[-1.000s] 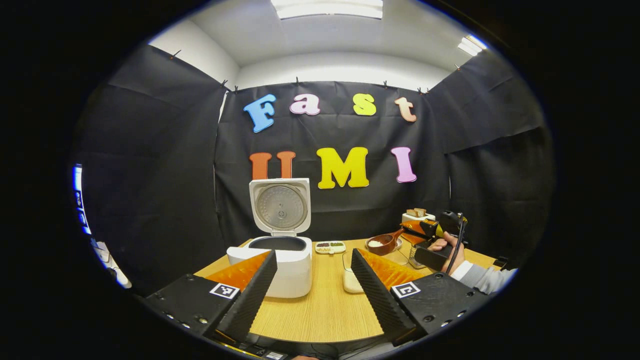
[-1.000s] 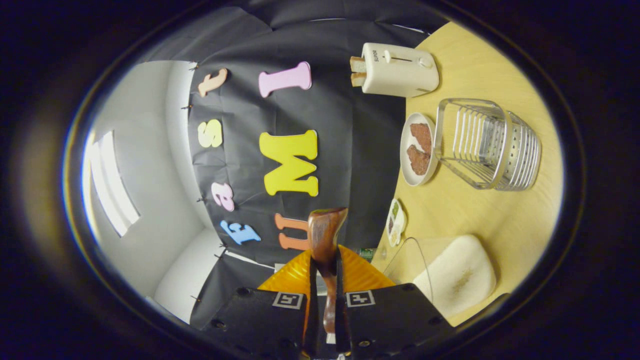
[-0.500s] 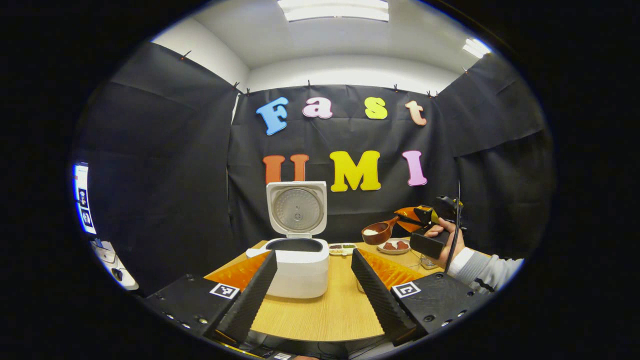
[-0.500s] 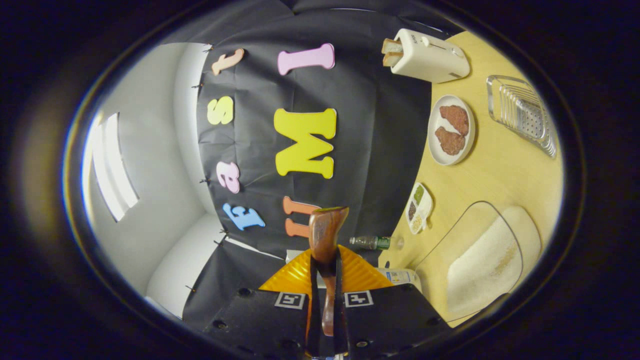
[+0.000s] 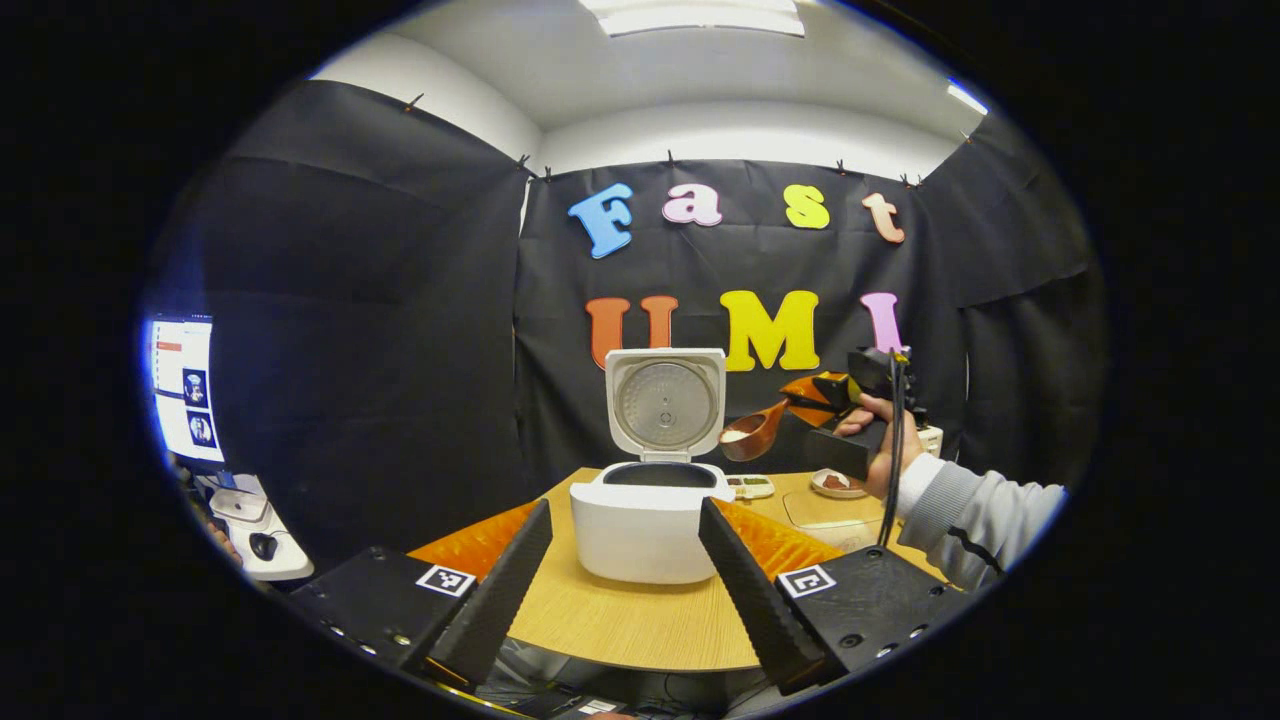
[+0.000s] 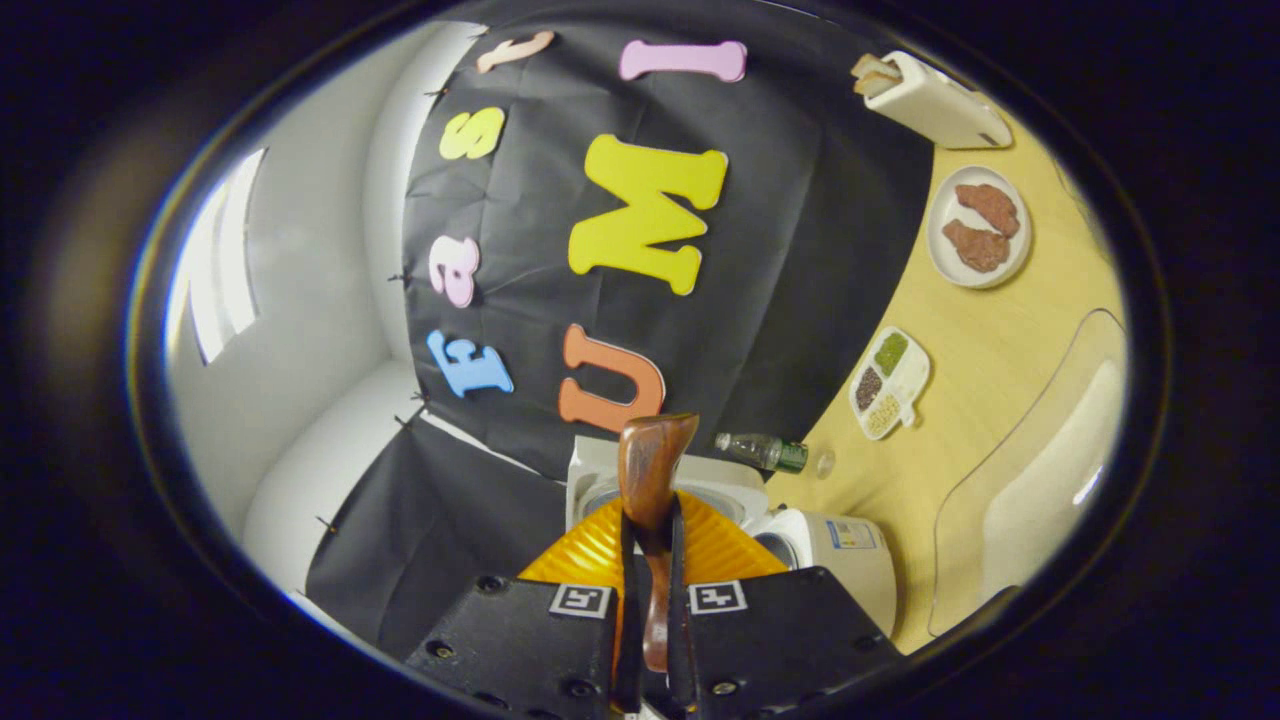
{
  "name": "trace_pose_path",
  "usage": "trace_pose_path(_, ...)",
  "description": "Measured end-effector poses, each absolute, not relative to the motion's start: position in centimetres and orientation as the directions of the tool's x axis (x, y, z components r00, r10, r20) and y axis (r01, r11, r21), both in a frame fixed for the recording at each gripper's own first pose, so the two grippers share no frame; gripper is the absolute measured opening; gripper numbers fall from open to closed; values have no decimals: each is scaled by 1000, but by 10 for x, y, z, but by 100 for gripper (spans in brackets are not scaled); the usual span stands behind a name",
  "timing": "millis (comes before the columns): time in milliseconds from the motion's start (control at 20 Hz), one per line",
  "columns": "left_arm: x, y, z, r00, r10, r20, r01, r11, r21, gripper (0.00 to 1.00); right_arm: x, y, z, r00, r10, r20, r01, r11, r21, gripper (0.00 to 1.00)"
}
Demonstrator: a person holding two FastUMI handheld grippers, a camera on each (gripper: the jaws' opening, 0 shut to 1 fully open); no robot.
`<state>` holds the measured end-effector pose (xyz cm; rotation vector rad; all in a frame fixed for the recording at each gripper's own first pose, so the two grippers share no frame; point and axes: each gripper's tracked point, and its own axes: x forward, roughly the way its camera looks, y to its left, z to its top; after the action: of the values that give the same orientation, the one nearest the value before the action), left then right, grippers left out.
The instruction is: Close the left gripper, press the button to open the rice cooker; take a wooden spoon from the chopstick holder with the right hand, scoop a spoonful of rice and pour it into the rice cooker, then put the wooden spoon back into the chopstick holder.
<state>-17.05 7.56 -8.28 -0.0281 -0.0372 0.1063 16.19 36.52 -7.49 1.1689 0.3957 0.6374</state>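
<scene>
The left gripper view sits low at the near edge of the table (image 5: 640,625), upright, looking level between its own spread fingers (image 5: 500,590) at the open rice cooker (image 5: 650,505) close ahead, with the right gripper (image 5: 800,400) farther off above the table. The right gripper view is rolled onto its side, so the table (image 6: 960,400) stands along its right, and it looks along the wooden spoon (image 6: 650,480) from higher up. Both share the rice cooker (image 6: 830,545), the sectioned dish (image 6: 888,383) and the plate (image 6: 978,240).
</scene>
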Motion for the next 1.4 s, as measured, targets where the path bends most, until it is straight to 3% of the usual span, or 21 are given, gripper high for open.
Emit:
trace_pose_path(200,-168,70,-81,997,60,46,-59,998,-26,94,163,419,-56,781,624,9,-351,428,833,15)
trace_pose_path(450,-167,92,-91,994,98,38,-97,995,-18,95,177,464,-59,827,561,-30,-429,666,610,15)
trace_pose_path(700,-166,111,-100,995,97,17,-95,993,-65,94,175,495,-50,827,562,-22,-489,737,467,15)
trace_pose_path(950,-169,117,-103,996,92,12,-90,991,-94,94,160,527,-51,790,610,-55,-597,787,159,15)
trace_pose_path(1050,-169,112,-104,997,75,11,-74,994,-80,94,152,538,-52,781,622,-62,-623,782,-11,10)
trace_pose_path(1150,-169,109,-103,998,69,12,-68,996,-60,94,144,542,-55,779,623,-69,-625,765,-152,15)
trace_pose_path(1400,-173,107,-96,997,69,38,-67,996,-64,94,137,541,-66,802,591,-92,-585,745,-321,15)
